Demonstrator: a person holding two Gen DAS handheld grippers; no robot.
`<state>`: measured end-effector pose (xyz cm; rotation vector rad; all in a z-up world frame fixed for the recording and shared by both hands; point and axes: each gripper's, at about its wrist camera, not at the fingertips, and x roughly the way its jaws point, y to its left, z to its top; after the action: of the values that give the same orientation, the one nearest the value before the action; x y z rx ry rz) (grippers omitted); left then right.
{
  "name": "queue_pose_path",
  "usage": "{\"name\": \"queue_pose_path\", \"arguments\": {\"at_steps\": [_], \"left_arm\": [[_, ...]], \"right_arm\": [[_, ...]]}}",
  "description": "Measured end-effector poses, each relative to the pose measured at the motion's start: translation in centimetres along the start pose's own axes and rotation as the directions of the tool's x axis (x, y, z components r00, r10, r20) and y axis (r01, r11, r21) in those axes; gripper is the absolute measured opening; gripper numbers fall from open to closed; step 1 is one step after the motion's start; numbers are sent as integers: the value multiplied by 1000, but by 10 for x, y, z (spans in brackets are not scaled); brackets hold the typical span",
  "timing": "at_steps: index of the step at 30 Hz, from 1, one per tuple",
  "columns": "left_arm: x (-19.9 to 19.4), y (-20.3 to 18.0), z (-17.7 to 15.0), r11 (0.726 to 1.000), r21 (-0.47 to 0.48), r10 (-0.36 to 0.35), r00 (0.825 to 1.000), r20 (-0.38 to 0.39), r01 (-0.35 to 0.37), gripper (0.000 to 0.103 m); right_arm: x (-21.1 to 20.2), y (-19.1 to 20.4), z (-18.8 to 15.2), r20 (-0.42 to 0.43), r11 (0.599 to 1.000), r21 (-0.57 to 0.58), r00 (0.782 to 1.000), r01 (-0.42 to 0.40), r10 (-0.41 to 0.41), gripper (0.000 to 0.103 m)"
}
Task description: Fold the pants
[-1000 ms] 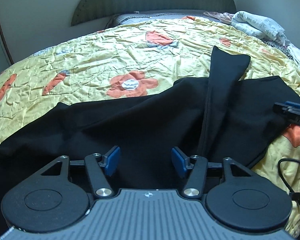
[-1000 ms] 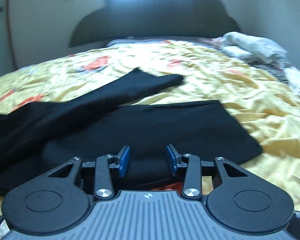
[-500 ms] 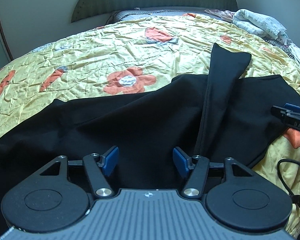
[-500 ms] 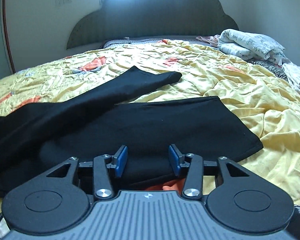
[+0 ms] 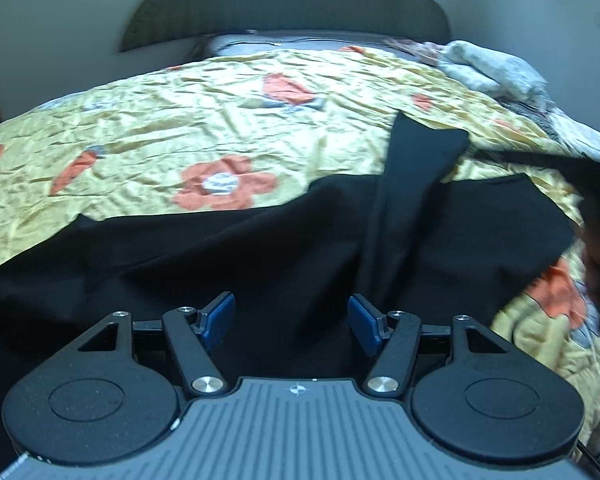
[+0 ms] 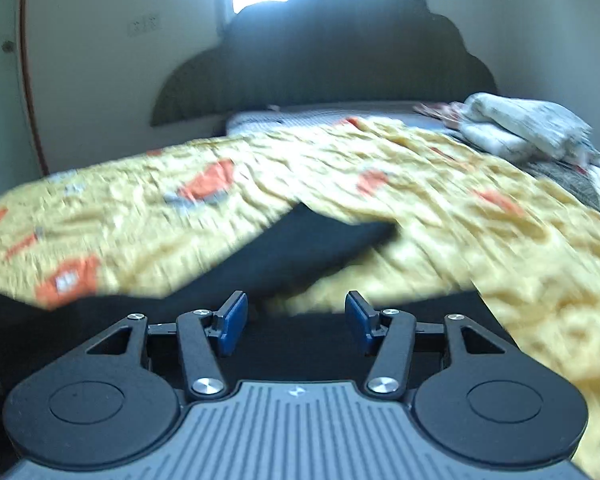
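While the black pants [image 5: 260, 248] lie spread on the yellow flowered bed [image 5: 188, 128], my left tongs [image 5: 291, 322] hover parted above them; my right tongs [image 6: 296, 322], blurred, seem empty, their jaws opening.

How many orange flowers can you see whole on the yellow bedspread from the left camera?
1 whole: the orange flower just beyond the black pants. Other orange patches are blurred or cut off; more may be hidden.
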<state>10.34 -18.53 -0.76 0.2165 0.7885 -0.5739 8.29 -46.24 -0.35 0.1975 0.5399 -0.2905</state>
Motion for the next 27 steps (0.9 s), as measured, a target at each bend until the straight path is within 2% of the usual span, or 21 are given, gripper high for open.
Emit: {"name": "queue_pose_path", "arguments": {"at_steps": [5, 9, 11, 13, 15, 17, 18, 19, 22, 24, 27], "left_arm": [[10, -10, -3, 998, 33, -54, 999, -10, 54, 66], [19, -18, -5, 997, 58, -58, 998, -20, 59, 65], [21, -21, -8, 995, 80, -59, 998, -14, 60, 64], [22, -25, -10, 993, 107, -56, 998, -7, 56, 64], [24, -28, -12, 991, 126, -54, 999, -1, 54, 60], [25, -30, -13, 989, 136, -52, 999, 5, 51, 55], [26, -30, -13, 990, 136, -51, 999, 10, 49, 51], [25, -31, -13, 990, 136, -50, 999, 14, 47, 49], [27, -30, -12, 990, 137, -38, 999, 23, 34, 36], [28, -30, -11, 990, 137, -29, 999, 28, 24, 27], [25, -33, -11, 989, 151, -11, 999, 51, 3, 18]], "right_arm": [[72, 13, 36, -96, 996, 83, 995, -22, 30, 56], [132, 9, 46, -203, 978, 192, 978, 82, -42, 60], [151, 4, 48, -215, 966, 221, 973, 131, -83, 64], [162, 3, 51, -210, 959, 214, 967, 187, -142, 73], [170, 3, 54, -208, 956, 192, 961, 222, -181, 73], [176, 3, 55, -199, 961, 166, 962, 222, -188, 73], [175, 1, 55, -191, 961, 162, 963, 223, -191, 67], [174, 1, 55, -183, 961, 162, 964, 225, -195, 49], [163, -15, 52, -159, 958, 216, 975, 187, -155, 21], [152, -28, 49, -142, 952, 262, 982, 162, -128, 12], [129, -49, 44, -104, 939, 317, 989, 133, -105, 9]]}}
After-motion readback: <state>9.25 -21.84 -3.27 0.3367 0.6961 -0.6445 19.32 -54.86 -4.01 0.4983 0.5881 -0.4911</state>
